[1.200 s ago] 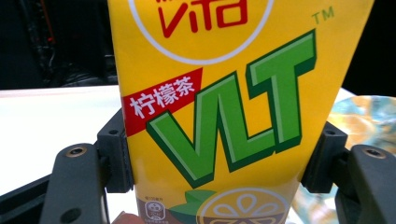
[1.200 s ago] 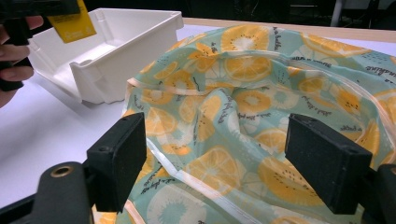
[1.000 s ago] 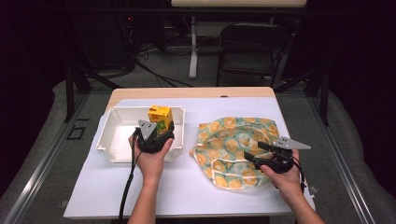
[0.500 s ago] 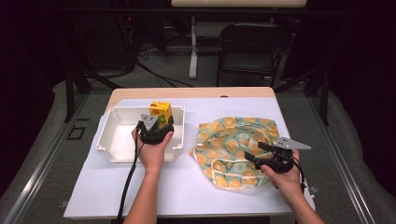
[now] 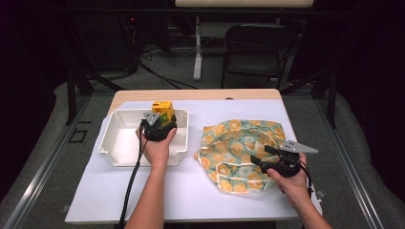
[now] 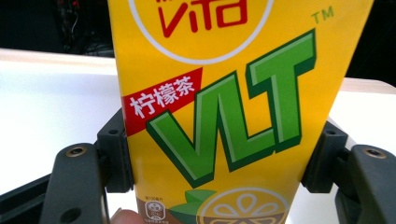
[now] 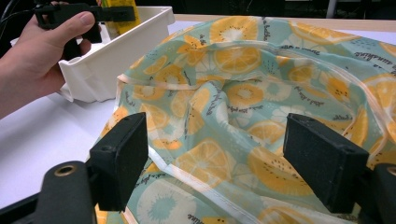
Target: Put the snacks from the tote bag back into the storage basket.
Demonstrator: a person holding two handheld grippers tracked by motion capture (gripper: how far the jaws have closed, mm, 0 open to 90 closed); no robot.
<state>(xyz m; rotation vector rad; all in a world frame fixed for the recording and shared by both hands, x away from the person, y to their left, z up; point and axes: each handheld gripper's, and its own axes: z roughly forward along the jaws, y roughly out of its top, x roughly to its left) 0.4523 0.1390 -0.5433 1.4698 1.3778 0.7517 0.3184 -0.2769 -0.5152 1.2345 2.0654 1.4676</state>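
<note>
**A:** From above, where is the carton?

**B:** The yellow drink carton (image 5: 162, 112) stands upright at the far right corner of the white tray (image 5: 114, 143), with the left gripper (image 5: 160, 125) clamped on its sides. The hand covers most of the grip from up there.

**A:** And the left gripper view?

**B:** It gives what the high view hides: the carton (image 6: 224, 107) sits squarely between both black pads, each pressing a side face. You can read the green letters, a red label and a lemon slice at the bottom. A fingertip (image 6: 125, 216) peeks in under the carton.

**A:** The right side?

**B:** The right gripper (image 5: 261, 156) hovers over the near right part of the fruit-print bag (image 5: 239, 143), which lies crumpled on the white tabletop (image 5: 191, 191) just beside the tray. Its jaws stand apart with nothing pinched; in the right gripper view the cloth (image 7: 243, 93) lies beyond and below the pads.

**A:** Anything else that view adds?

**B:** The tray's side wall (image 7: 121, 51) close against the bag's edge, and the other hand (image 7: 32, 60) holding its gripper at the carton (image 7: 119, 14).

**A:** Around the table?

**B:** A dark folding chair (image 5: 255, 52) behind it, and cables on the floor.
</note>
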